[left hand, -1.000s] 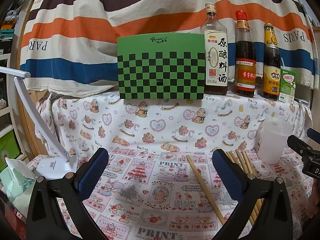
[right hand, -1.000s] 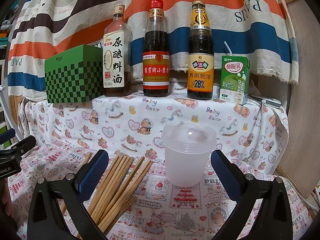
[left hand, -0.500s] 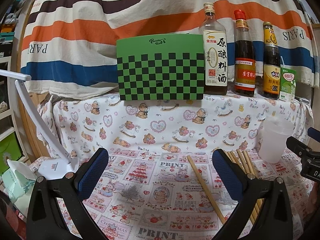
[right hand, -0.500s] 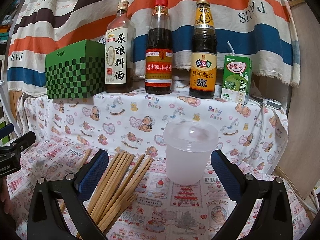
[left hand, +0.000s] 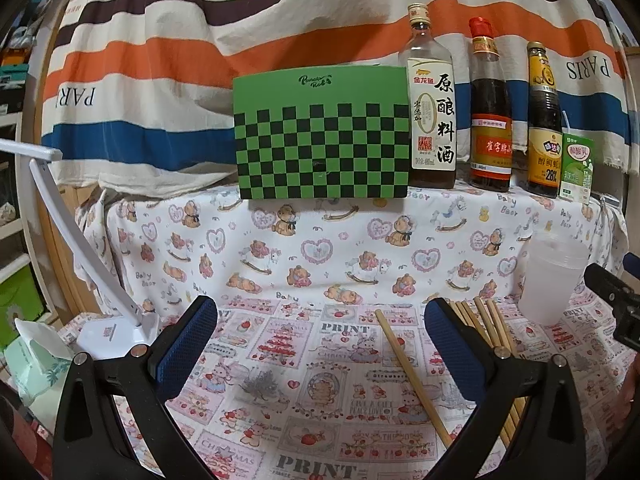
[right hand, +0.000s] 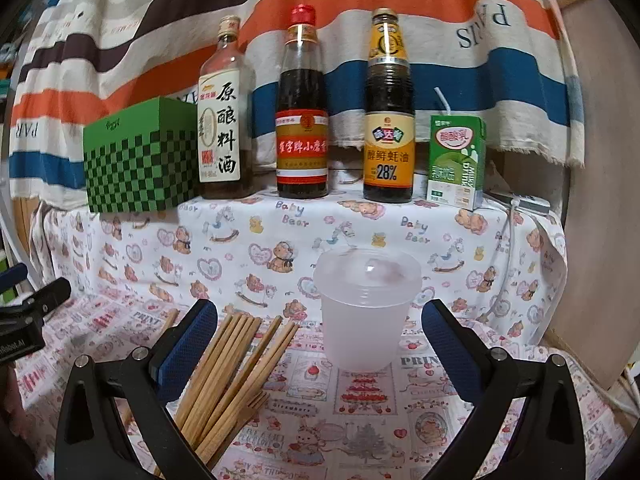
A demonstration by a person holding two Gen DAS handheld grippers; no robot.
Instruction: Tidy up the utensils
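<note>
Several wooden chopsticks (right hand: 236, 364) lie in a loose bundle on the printed cloth, with a wooden fork (right hand: 252, 402) at their right side. A frosted plastic cup (right hand: 366, 308) stands upright to their right. My right gripper (right hand: 318, 340) is open and empty, above the cloth just before the cup and bundle. My left gripper (left hand: 320, 340) is open and empty; one lone chopstick (left hand: 412, 372) lies between its fingers on the cloth. The bundle (left hand: 484, 324) and the cup (left hand: 554, 282) show at the right of the left wrist view.
On a raised shelf behind stand a green checkered box (left hand: 322, 136), three sauce bottles (right hand: 302, 112) and a green milk carton (right hand: 456, 162). A white desk lamp (left hand: 80, 248) stands at the left. A wooden panel (right hand: 592, 200) bounds the right side.
Both views have shifted slightly; the scene sits a little lower in the frame, so both grippers have tilted or risen a bit. Nothing on the cloth has moved.
</note>
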